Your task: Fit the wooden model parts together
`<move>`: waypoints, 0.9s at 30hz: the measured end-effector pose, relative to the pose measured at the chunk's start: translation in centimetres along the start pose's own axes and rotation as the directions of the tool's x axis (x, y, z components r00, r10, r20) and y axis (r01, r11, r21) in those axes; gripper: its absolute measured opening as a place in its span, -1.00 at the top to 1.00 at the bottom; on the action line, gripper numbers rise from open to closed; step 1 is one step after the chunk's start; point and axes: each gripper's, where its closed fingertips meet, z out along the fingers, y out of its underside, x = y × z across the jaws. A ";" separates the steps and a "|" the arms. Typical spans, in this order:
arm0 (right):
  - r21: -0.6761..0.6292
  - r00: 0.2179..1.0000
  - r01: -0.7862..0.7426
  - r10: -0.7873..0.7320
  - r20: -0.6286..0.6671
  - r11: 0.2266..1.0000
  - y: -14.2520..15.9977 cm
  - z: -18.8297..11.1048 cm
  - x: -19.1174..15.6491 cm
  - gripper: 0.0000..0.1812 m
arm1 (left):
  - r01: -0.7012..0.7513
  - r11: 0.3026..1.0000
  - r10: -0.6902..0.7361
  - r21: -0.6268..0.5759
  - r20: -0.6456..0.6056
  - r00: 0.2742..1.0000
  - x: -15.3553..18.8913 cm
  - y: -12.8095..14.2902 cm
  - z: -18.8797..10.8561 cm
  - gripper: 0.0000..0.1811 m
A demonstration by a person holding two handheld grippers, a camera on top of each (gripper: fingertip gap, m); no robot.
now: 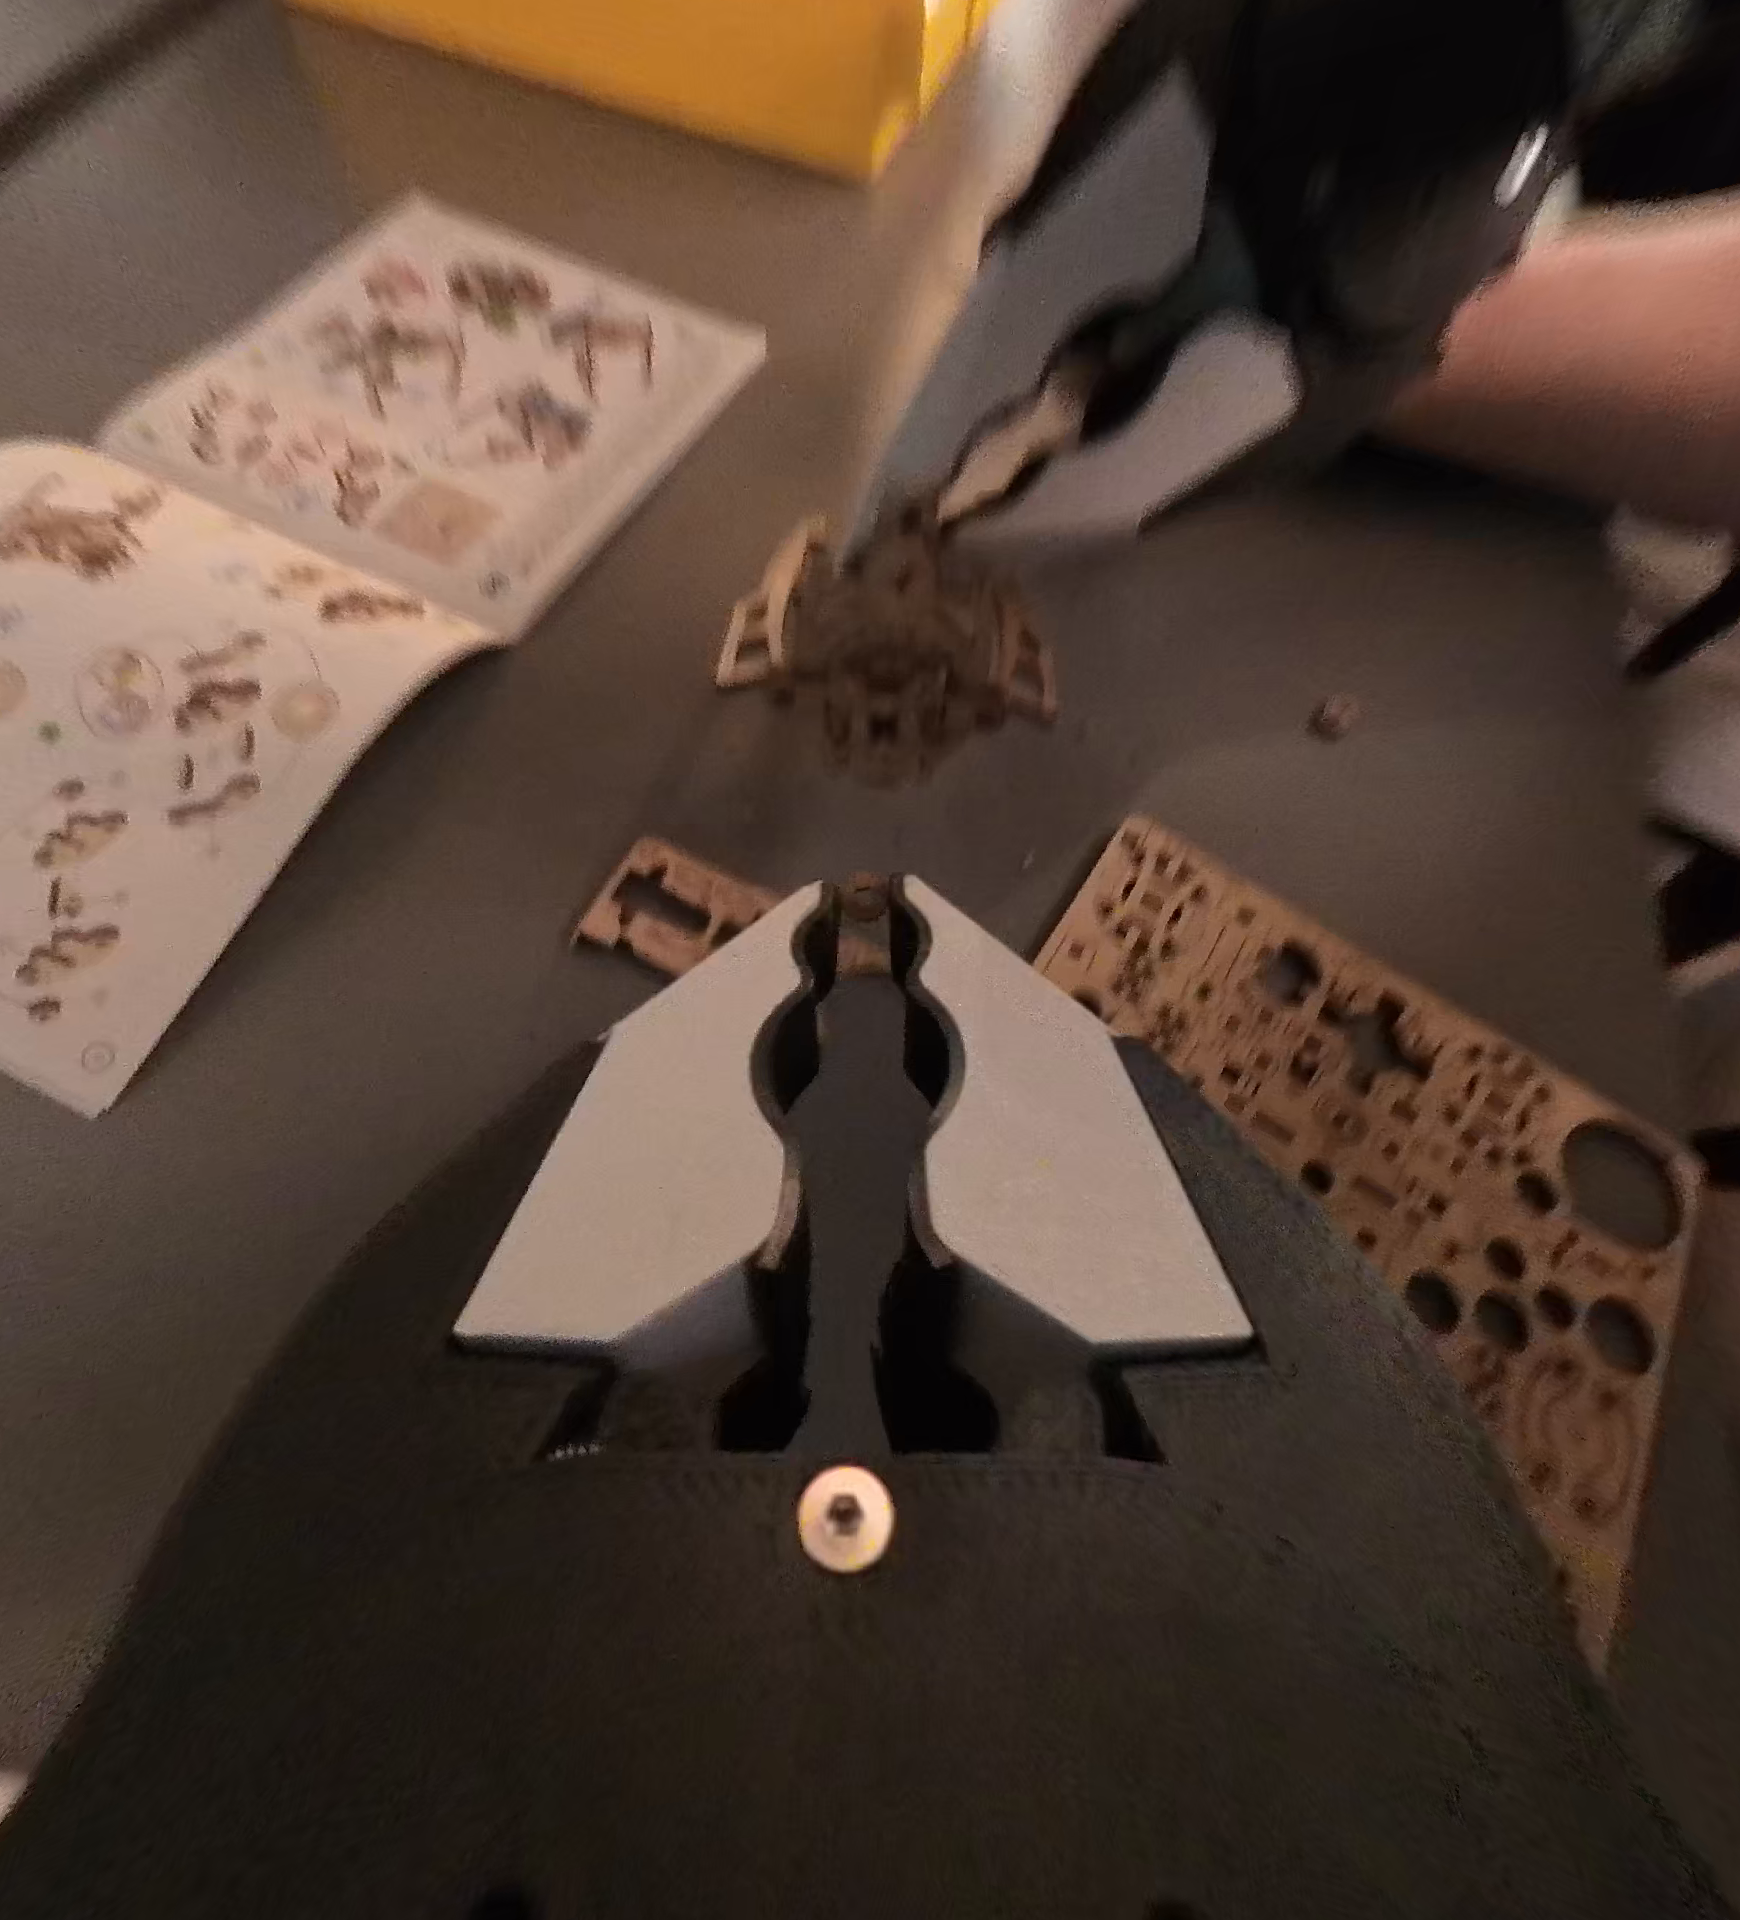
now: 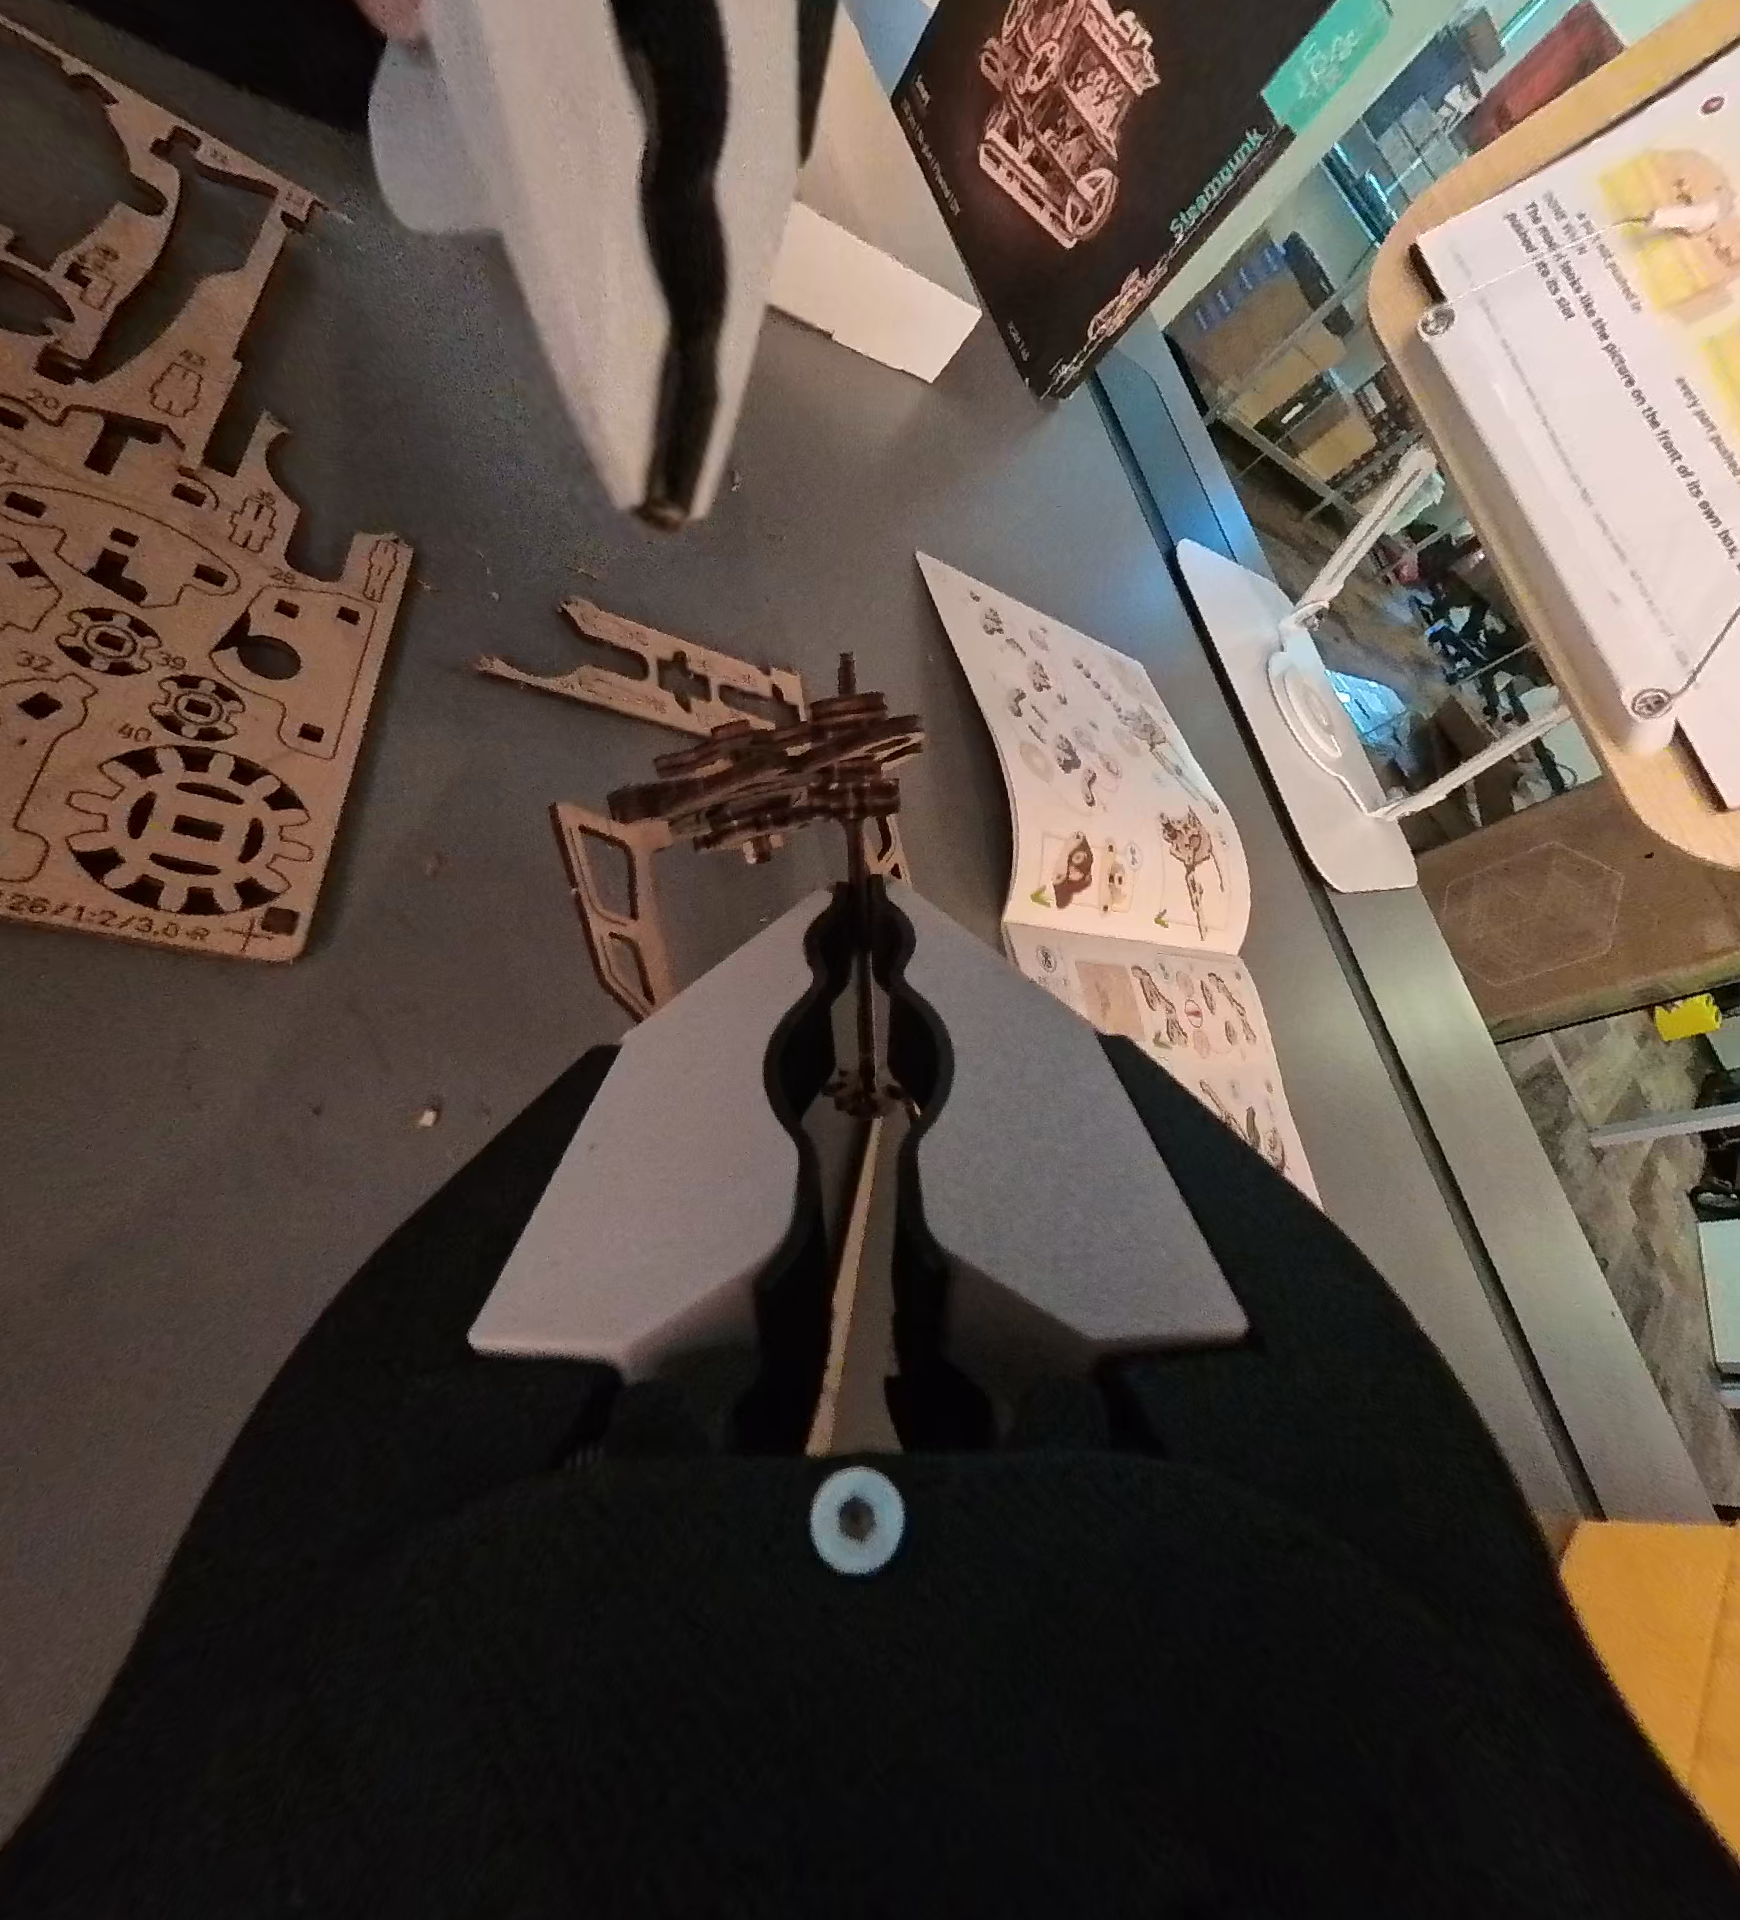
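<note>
Right wrist view: my right claw (image 2: 864,894) is clamped on the thin stem of the model (image 2: 793,774), held above the grey table (image 2: 170,1195). My left claw (image 1: 864,902) is pinched narrow on a small peg (image 1: 862,900), short of the model. Two cut-out sheets (image 2: 118,644) and a strip (image 2: 658,681) lie flat, with one open booklet (image 2: 1126,831), a dark box (image 2: 1105,177) and a yellow box (image 1: 637,62). Glass walls stand behind.

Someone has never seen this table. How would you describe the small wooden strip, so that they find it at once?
On the grey table, start at the big punched wooden sheet. Between it and the open instruction booklet lies the small wooden strip. Unlike the assembled model nearby, it is flat, thin and forked at one end.
</note>
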 end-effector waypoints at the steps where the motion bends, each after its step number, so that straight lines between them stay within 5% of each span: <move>1: 0.000 1.000 -0.002 0.002 0.002 1.000 -0.1 0.1 -0.1 0.99 | 0.026 0.997 -0.025 0.074 -0.020 0.999 0.4 -1.2 -0.1 0.91; 8: 0.000 1.000 -0.005 0.005 -0.012 1.000 -0.8 0.3 -0.5 1.00 | -0.030 0.957 0.028 0.288 0.012 1.000 1.4 -4.6 -0.2 0.91; 16: 0.102 0.998 -0.024 0.029 -0.053 0.995 -3.1 -0.6 -0.2 1.00 | -0.298 0.894 0.243 0.335 0.196 0.950 2.4 -6.1 -1.1 0.91; 27: 0.153 0.997 -0.021 0.033 -0.074 0.988 -4.3 -1.2 0.0 1.00 | -0.284 0.884 0.227 0.370 0.191 0.955 2.9 -6.5 -1.1 0.91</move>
